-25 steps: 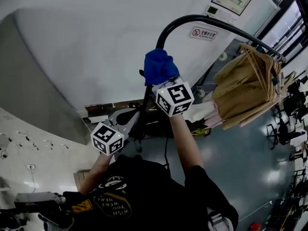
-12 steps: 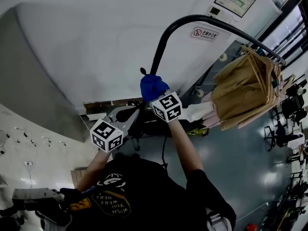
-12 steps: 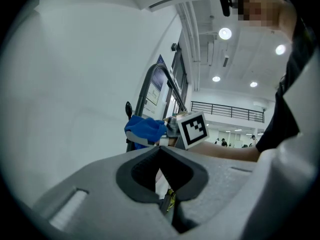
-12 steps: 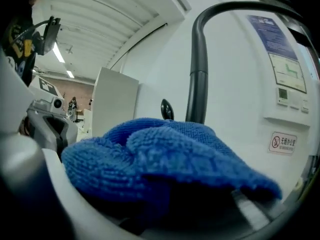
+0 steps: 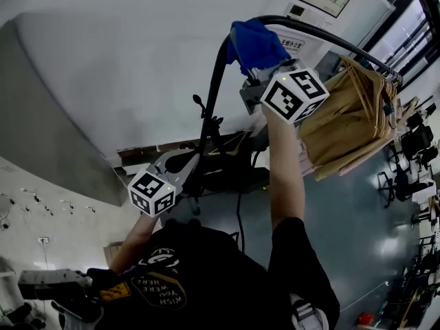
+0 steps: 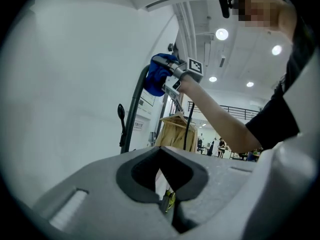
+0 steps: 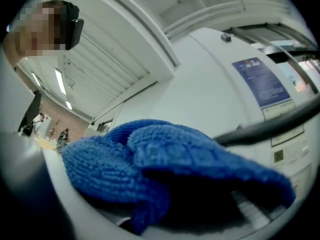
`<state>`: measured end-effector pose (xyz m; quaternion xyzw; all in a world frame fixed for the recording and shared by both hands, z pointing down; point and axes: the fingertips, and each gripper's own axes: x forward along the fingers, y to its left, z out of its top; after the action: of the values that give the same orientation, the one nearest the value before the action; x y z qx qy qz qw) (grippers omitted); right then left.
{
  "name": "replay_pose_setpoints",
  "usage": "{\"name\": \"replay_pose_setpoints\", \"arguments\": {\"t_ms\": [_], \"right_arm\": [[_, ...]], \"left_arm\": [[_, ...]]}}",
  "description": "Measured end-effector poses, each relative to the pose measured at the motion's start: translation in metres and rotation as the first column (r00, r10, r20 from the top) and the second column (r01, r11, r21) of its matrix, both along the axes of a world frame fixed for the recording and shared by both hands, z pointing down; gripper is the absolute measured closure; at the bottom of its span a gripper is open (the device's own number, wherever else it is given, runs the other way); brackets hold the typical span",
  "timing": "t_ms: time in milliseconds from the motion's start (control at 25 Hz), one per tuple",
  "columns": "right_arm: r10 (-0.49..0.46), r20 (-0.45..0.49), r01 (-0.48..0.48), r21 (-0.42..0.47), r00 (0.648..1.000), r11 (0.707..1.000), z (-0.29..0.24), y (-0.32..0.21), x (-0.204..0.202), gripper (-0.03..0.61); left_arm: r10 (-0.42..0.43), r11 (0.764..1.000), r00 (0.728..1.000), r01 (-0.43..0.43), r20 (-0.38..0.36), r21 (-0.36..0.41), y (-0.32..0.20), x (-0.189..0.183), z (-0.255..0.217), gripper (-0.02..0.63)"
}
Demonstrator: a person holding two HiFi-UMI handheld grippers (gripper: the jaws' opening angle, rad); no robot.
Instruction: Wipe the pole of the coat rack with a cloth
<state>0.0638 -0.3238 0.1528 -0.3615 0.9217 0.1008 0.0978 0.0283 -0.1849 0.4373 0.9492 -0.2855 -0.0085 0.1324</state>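
The coat rack's black pole (image 5: pixel 212 108) rises by the white wall and bends right into a top rail (image 5: pixel 344 43). A blue cloth (image 5: pixel 253 41) is pressed against the bend, and my right gripper (image 5: pixel 257 69) is shut on it, arm raised high. In the right gripper view the cloth (image 7: pixel 165 169) fills the jaws, with the pole (image 7: pixel 270 126) running just behind it. My left gripper (image 5: pixel 180 167) hangs low beside the pole's lower part, its jaws together with nothing between them. In the left gripper view (image 6: pixel 167 200) the pole (image 6: pixel 131 119) stands apart to the left.
Tan garments on wooden hangers (image 5: pixel 350 122) hang from the rail at the right. Dark equipment and a cable (image 5: pixel 237 205) sit on the floor at the rack's foot. A small black knob (image 5: pixel 197 102) sticks out from the pole. The white wall (image 5: pixel 124 67) is close behind.
My right gripper first slid down the pole with the cloth, then rose quickly to the bend at the top. The left gripper has stayed put.
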Motion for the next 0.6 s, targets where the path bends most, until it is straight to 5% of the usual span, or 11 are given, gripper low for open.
{"name": "replay_pose_setpoints", "arguments": {"t_ms": [80, 200, 280, 440, 520, 600], "right_arm": [[0.146, 0.099, -0.15, 0.04, 0.984, 0.988, -0.042, -0.01, 0.046, 0.571], [0.403, 0.276, -0.425, 0.022, 0.873, 0.905, -0.074, -0.026, 0.126, 0.571], [0.456, 0.319, -0.485, 0.014, 0.831, 0.874, -0.069, -0.03, 0.141, 0.569], [0.358, 0.226, -0.393, 0.132, 0.906, 0.91, -0.05, -0.016, 0.081, 0.572], [0.275, 0.082, -0.286, 0.189, 0.958, 0.939, -0.038, -0.006, 0.029, 0.574], [0.228, -0.071, -0.209, 0.214, 0.971, 0.954, -0.014, 0.001, -0.017, 0.572]], "left_arm": [[-0.005, 1.0, 1.0, 0.005, 0.0, 0.001, -0.001, 0.0, -0.001, 0.611], [-0.012, 1.0, 1.0, 0.012, -0.004, -0.003, -0.001, 0.0, -0.001, 0.611], [-0.011, 1.0, 1.0, 0.011, -0.008, -0.009, -0.001, 0.0, 0.001, 0.611], [0.007, 1.0, 1.0, -0.007, -0.004, -0.012, 0.001, 0.005, 0.003, 0.611], [0.017, 1.0, 1.0, -0.017, -0.002, -0.01, 0.002, 0.007, 0.002, 0.611], [0.016, 1.0, 1.0, -0.016, -0.002, -0.013, 0.003, 0.005, 0.001, 0.611]]}}
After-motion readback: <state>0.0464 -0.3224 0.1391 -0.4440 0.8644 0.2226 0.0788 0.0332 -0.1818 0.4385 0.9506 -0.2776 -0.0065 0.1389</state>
